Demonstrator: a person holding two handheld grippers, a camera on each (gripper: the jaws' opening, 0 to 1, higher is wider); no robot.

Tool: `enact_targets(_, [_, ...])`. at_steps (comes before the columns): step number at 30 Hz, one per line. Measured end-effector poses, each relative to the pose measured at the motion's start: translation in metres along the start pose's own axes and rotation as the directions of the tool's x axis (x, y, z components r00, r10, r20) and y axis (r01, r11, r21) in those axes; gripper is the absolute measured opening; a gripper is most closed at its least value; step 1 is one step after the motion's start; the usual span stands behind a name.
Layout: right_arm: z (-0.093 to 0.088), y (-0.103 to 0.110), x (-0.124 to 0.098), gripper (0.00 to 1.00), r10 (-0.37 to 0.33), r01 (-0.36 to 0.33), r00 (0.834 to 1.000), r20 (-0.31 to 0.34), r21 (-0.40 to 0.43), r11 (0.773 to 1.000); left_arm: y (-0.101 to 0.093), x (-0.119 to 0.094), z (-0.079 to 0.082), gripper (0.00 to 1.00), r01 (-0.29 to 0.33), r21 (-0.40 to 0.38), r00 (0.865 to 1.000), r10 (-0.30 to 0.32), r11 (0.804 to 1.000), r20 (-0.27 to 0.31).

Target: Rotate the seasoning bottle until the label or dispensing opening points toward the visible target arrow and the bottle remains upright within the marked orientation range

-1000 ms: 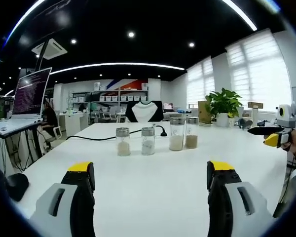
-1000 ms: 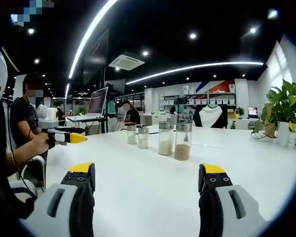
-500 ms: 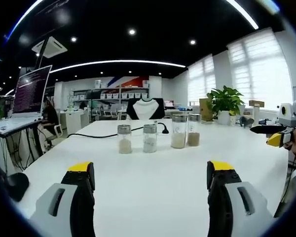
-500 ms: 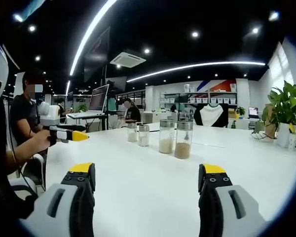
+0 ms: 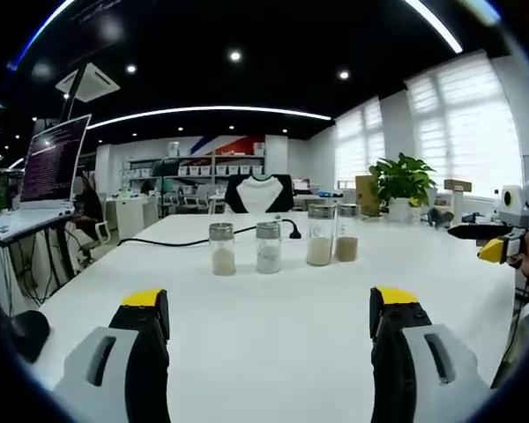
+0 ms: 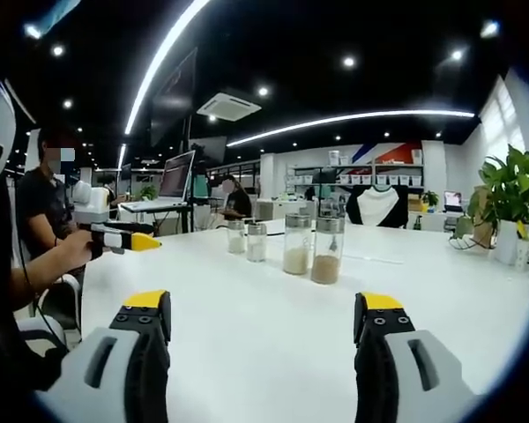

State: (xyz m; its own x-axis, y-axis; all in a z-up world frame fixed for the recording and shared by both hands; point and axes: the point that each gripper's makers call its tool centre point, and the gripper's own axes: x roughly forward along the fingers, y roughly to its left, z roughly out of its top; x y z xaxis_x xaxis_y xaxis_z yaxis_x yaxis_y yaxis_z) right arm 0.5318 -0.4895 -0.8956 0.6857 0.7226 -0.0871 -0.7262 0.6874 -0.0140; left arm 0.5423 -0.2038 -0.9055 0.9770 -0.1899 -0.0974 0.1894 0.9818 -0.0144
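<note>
— Office around us, white table (image 5: 273, 344) in front. What stands on it?

— Four glass bottles in a row, all upright. From the left gripper view: short bottle (image 5: 221, 249) with tan powder, short one (image 5: 268, 248) with white grains, tall one (image 5: 320, 235) with pale powder, tall one (image 5: 345, 233) with brown powder. A black cable (image 5: 167, 241) runs behind them.

— And the tongs?

— Left gripper (image 5: 269, 308) has its jaws wide apart, nothing between them, well short of the bottles. Right gripper (image 6: 263, 310) is likewise wide and empty; the brown bottle (image 6: 326, 251) is nearest it.

— Anything else?

— A plant (image 5: 400, 186) at the far right, a laptop (image 5: 44, 176) at the left.
</note>
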Motion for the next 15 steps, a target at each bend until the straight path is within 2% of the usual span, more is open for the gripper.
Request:
enact_targets(6, [-0.001, -0.001, -0.001, 0.86, -0.002, 0.002, 1.000, -0.002, 0.000, 1.000, 0.005, 0.003, 0.001, 1.00, -0.009, 0.006, 1.000, 0.009, 1.000, -0.009])
enact_targets(10, [-0.001, -0.002, -0.002, 0.86, -0.006, 0.006, 1.000, 0.002, 0.005, 1.000, 0.009, 0.008, 0.001, 0.99, -0.011, 0.032, 0.999, 0.012, 0.999, -0.031])
enact_targets(15, [-0.001, -0.004, -0.005, 0.86, -0.014, 0.014, 1.000, 0.001, 0.007, 1.000, 0.012, 0.014, 0.006, 0.99, -0.004, 0.058, 0.999, 0.005, 0.998, -0.033])
